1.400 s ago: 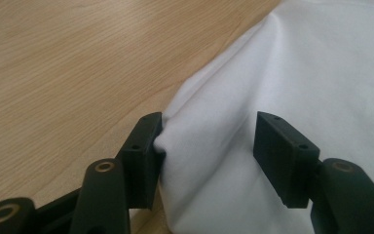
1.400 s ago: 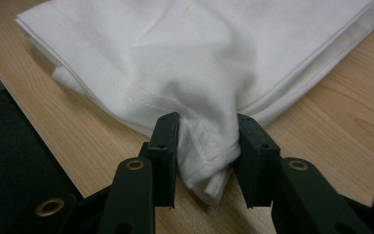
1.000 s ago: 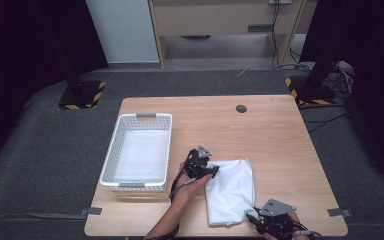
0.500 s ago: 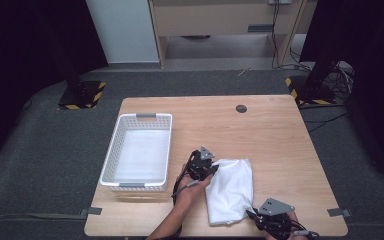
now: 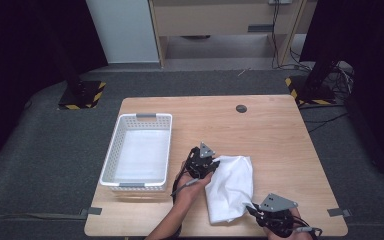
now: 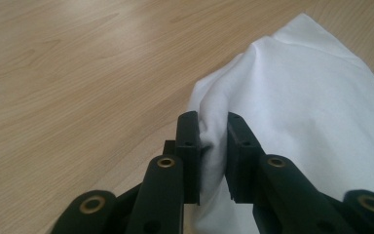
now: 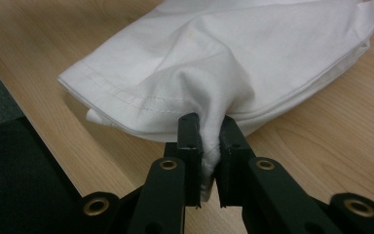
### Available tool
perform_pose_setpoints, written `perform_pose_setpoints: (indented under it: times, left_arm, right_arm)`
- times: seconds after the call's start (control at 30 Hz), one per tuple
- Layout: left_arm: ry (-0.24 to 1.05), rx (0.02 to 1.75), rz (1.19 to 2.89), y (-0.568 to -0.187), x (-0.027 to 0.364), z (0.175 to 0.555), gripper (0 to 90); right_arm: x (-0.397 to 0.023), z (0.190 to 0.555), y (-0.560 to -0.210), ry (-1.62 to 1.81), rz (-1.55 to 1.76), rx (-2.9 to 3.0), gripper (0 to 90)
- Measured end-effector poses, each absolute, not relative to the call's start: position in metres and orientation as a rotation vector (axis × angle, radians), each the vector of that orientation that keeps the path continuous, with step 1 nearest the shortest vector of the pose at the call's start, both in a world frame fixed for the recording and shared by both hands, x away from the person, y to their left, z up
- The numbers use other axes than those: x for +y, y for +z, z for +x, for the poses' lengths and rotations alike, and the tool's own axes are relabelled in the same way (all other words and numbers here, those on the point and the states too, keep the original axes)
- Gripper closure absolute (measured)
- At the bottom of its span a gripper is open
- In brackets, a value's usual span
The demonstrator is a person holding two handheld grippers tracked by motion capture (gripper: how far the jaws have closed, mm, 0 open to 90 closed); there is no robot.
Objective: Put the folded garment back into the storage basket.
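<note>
Two grippers pinch one white cloth [image 5: 230,187] at the near edge of the wooden table [image 5: 280,140]; the right gripper [image 5: 252,209], nearest the person, sits at the table's front right, and its jaws have just been closing on a bunched fold at the cloth's near corner; in the right gripper view [image 7: 208,141] the fabric is squeezed between the two black pads [image 7: 190,141], with a stitched hem running just beside them (the hem curls slightly off the wood). A little farther in, the left gripper [image 5: 215,162] grips the cloth's far left corner; its jaws too have just been closing, and the left gripper view [image 6: 213,146] has a ridge of white fabric [image 6: 292,107] clamped narrowly between the pads, the rest of the cloth spreading away to the right over the wood grain. Between the two grippers the cloth lies folded into a rough oblong, running from the table's middle down toward its front edge; a forearm comes in from below to the left gripper. Left of the cloth stands a white slatted basket [image 5: 112,155], apart from it; beyond, near the table's far edge, sits a small dark round disc [image 5: 241,108]; past the table are grey floor and a pale wooden cabinet [image 5: 220,20].
</note>
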State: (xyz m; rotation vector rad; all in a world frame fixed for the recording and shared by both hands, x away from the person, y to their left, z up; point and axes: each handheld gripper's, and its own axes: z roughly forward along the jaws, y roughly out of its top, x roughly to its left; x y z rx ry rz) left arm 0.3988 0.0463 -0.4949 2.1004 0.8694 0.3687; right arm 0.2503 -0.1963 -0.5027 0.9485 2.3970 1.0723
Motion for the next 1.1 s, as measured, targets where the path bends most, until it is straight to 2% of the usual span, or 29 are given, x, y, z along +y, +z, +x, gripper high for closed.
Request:
perform_pose_setpoints:
  times: [0.7, 1.1]
  left_arm:
    - [0.405, 0.860, 2.093, -0.464, 0.050, 0.399, 79.0]
    - [0.459, 0.860, 2.100, -0.431, 0.050, 0.406, 78.7]
  right_arm:
    - [-0.183, 0.254, -0.466, 1.082, 0.903, 2.417, 83.1]
    - [-0.180, 0.260, -0.441, 1.128, 0.885, 2.414, 83.1]
